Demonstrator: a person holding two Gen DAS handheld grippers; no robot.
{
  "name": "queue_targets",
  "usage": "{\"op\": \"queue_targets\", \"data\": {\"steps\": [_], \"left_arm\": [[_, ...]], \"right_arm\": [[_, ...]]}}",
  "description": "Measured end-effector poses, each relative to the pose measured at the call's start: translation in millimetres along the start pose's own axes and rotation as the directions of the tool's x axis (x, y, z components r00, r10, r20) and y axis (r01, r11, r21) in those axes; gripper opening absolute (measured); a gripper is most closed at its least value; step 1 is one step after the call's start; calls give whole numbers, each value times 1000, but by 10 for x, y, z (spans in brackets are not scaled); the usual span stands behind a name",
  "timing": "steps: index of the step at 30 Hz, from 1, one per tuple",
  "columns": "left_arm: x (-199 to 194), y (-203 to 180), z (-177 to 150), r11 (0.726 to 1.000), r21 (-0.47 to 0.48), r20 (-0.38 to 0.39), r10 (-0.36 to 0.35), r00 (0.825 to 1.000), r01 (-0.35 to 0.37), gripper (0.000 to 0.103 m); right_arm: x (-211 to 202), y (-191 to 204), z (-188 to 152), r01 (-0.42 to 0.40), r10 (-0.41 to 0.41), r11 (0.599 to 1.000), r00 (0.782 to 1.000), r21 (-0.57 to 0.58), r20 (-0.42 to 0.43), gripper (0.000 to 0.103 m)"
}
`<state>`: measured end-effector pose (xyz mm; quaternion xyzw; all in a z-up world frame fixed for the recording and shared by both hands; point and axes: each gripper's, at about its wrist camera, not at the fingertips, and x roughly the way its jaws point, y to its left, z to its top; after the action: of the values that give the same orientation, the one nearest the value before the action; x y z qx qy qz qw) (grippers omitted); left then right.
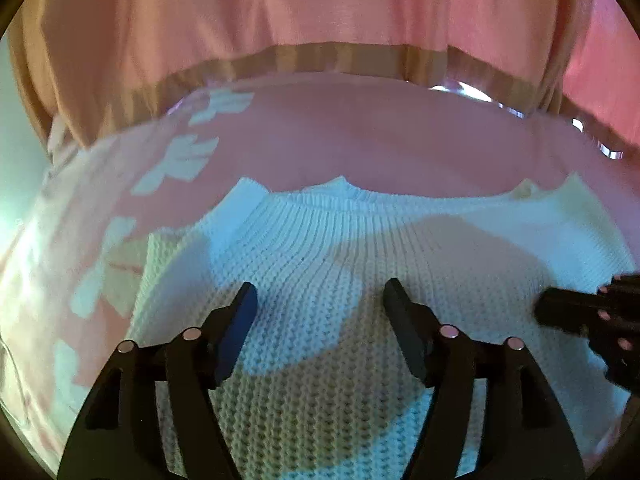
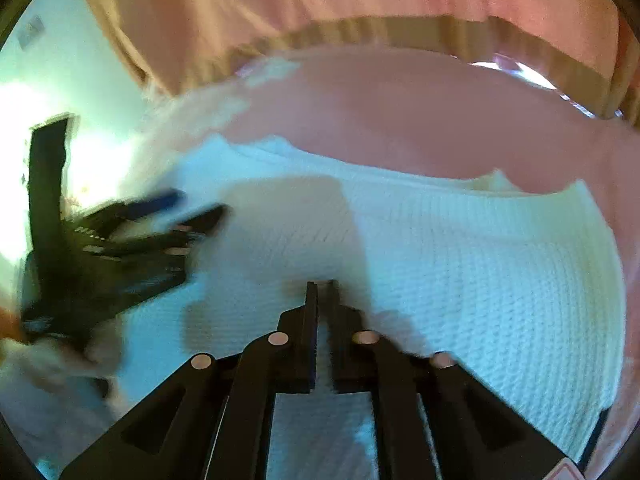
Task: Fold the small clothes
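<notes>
A white knit sweater (image 1: 360, 256) lies flat on a pink tablecloth (image 1: 360, 132), its ribbed neckline toward the far side. My left gripper (image 1: 320, 296) is open just above the sweater's middle, holding nothing. My right gripper (image 2: 322, 286) is shut with its tips low over the sweater (image 2: 480, 260); whether knit is pinched between them is not clear. The right gripper also shows at the right edge of the left wrist view (image 1: 560, 312). The left gripper shows blurred at the left of the right wrist view (image 2: 196, 210).
A person in a pink top with a tan hem (image 1: 320, 12) stands at the far edge of the table. The cloth has pale flower shapes (image 1: 184, 160) at the left. A shiny table rim (image 2: 520, 68) shows at the far right.
</notes>
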<state>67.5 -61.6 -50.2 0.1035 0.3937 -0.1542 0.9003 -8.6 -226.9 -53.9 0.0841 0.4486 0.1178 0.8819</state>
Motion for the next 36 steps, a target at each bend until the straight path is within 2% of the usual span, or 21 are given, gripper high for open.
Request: {"op": "queue_targets", "data": {"steps": [1,2,4,6,7,8,10,11,13,15,17,19,21,25,28,29,31,34,36], "left_arm": [[10,38,7,1000,-12,-3,-6,1000,6,69],[22,90,19,999,-36,-10,-24,1000,24,69],[36,173,36,996,-76,-21,-51,999,49,70],[57,195,49,996,-80,-26,-42,999,40,71],[70,193,55,996,-82,-28,-42,999,40,71],[74,182,59,996,-79,-27,-37,999,35,71],[77,159,59,997,-69,-27,-27,999,25,72],[76,156,50,997,-68,-25,-25,999,24,72],[72,147,41,998,-62,-21,-21,1000,20,72],[69,141,35,998,-64,-20,-19,1000,18,72],[67,140,33,998,-66,-20,-20,1000,18,72],[48,137,36,997,-72,-16,-22,1000,21,72],[18,143,44,997,-75,-12,-24,1000,23,72],[-72,346,89,987,-157,18,-44,999,47,71],[14,570,111,972,-235,-5,-32,999,30,71],[69,623,106,967,-252,-23,-28,999,21,69],[147,661,107,968,-252,-38,-8,999,-2,61],[111,630,118,975,-216,-16,55,998,-58,52],[121,688,114,970,-237,-17,48,999,-51,49]], "right_arm": [[-37,-145,-3,-14,14,999,1000,39,3,0],[-102,-281,-6,5,-6,997,1000,80,14,0],[-321,-661,-43,112,-121,979,992,170,44,1],[-477,-1040,-147,245,-259,930,966,275,16,10],[-528,-1178,-190,252,-267,914,964,318,6,3],[-593,-1284,-231,214,-238,904,971,369,19,0],[-720,-1310,-261,175,-214,908,975,380,64,0],[-694,-1267,-241,215,-250,912,967,350,57,0],[-547,-1280,-276,294,-303,902,953,315,-21,0],[-538,-1309,-275,289,-300,897,954,335,-19,0],[-655,-1244,-265,278,-303,904,952,326,28,1],[-730,-1256,-238,271,-310,900,949,342,65,11],[-736,-1298,-167,276,-322,886,944,372,69,34],[-705,-1354,-114,224,-277,889,957,400,81,35],[-567,-1335,-45,212,-254,899,965,383,61,39],[-515,-1328,-26,214,-250,902,967,374,49,39],[-408,-1298,12,239,-264,906,964,349,23,15],[-566,-1289,19,216,-263,905,961,366,85,10],[-666,-1343,-8,207,-267,900,957,384,111,7]]}}
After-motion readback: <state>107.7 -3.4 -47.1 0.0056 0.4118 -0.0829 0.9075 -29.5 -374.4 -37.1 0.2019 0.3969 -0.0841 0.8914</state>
